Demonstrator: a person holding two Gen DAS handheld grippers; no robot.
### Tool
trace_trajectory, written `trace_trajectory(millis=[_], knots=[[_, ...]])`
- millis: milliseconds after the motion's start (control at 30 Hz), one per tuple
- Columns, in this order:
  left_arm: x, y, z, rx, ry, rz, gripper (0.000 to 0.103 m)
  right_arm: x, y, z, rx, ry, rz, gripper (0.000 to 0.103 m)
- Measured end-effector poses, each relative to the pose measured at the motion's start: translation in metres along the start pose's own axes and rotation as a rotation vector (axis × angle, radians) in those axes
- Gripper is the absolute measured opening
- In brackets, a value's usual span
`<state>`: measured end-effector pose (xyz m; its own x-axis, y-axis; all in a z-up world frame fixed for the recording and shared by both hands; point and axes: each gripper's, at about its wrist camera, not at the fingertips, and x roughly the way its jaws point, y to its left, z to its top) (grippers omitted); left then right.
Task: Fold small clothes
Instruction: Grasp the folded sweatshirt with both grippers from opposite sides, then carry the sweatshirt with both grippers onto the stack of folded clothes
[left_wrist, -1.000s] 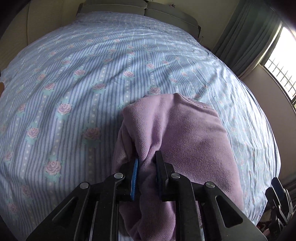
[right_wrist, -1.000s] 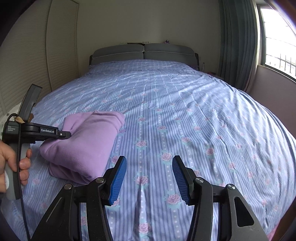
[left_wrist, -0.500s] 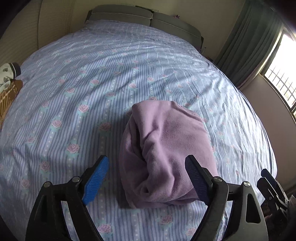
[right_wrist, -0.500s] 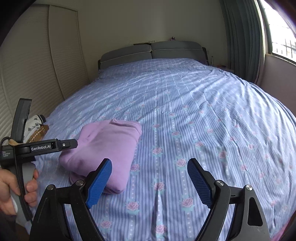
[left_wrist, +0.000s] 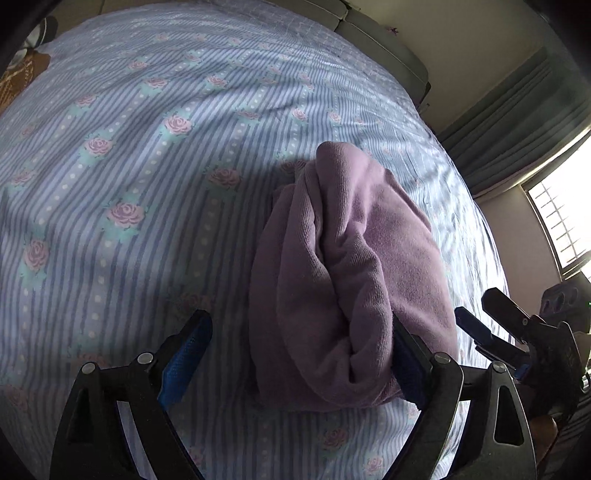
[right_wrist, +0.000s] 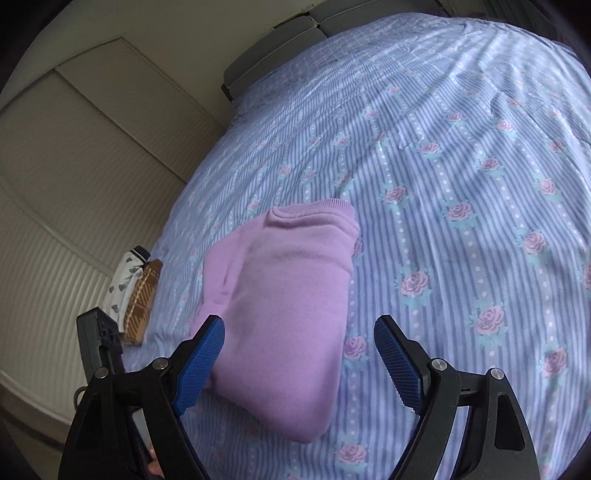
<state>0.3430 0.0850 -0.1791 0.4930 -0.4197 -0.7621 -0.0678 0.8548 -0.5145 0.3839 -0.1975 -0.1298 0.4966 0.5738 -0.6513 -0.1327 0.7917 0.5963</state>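
Note:
A folded purple sweater (left_wrist: 351, 280) lies on the bed; it also shows in the right wrist view (right_wrist: 284, 317). My left gripper (left_wrist: 295, 354) is open, low over the sweater's near end. Its right finger presses against the folded edge and its left finger is on the bare sheet. My right gripper (right_wrist: 299, 358) is open, its fingers straddling the near end of the sweater from just above. The right gripper also shows at the right edge of the left wrist view (left_wrist: 517, 332).
The bed (right_wrist: 461, 147) has a blue striped sheet with pink roses. A small stack of folded clothes (right_wrist: 136, 291) lies at the bed's left edge, by the louvred wardrobe doors (right_wrist: 74, 184). A window with curtains (left_wrist: 517, 122) is on the right.
My left gripper let go of the sweater, opened wide, then came back down over its near end. My right gripper opened wider and moved left to the sweater.

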Motion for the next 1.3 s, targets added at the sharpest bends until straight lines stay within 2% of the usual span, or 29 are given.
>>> trace_trajectory(millis=[167,333,400,433,600,667,867,1033,1167,1300], knots=[[0.006,0.001,0.001,0.004,0.014,-0.077,0.077,0.039,-0.014,0.008,0.058,0.101,0.039,0.07],[0.013,0.001,0.0,0.023,0.006,-0.102,0.077,0.066,-0.023,0.006,0.126,0.152,0.116,0.068],[0.014,0.0,0.0,0.024,0.001,-0.113,0.071,0.075,-0.023,0.005,0.141,0.163,0.137,0.067],[0.015,-0.001,0.001,0.025,0.003,-0.128,0.06,0.078,-0.023,0.004,0.143,0.164,0.146,0.065],[0.012,-0.01,0.0,0.048,-0.007,-0.131,0.045,0.079,-0.015,0.003,0.121,0.154,0.153,0.043],[0.008,-0.013,0.0,0.054,-0.012,-0.127,0.041,0.074,-0.015,0.003,0.12,0.144,0.157,0.039],[-0.014,-0.018,0.001,0.059,-0.016,-0.135,0.039,0.056,0.003,0.004,0.1,0.114,0.145,0.035],[-0.051,-0.025,0.008,0.082,-0.058,-0.151,0.039,0.036,0.028,0.006,0.074,0.081,0.158,0.035],[-0.089,-0.022,0.02,0.097,-0.103,-0.151,0.039,0.025,0.065,0.012,0.04,0.051,0.179,0.035],[-0.143,0.0,0.037,0.108,-0.161,-0.129,0.039,0.024,0.115,0.017,0.0,0.029,0.218,0.035]])
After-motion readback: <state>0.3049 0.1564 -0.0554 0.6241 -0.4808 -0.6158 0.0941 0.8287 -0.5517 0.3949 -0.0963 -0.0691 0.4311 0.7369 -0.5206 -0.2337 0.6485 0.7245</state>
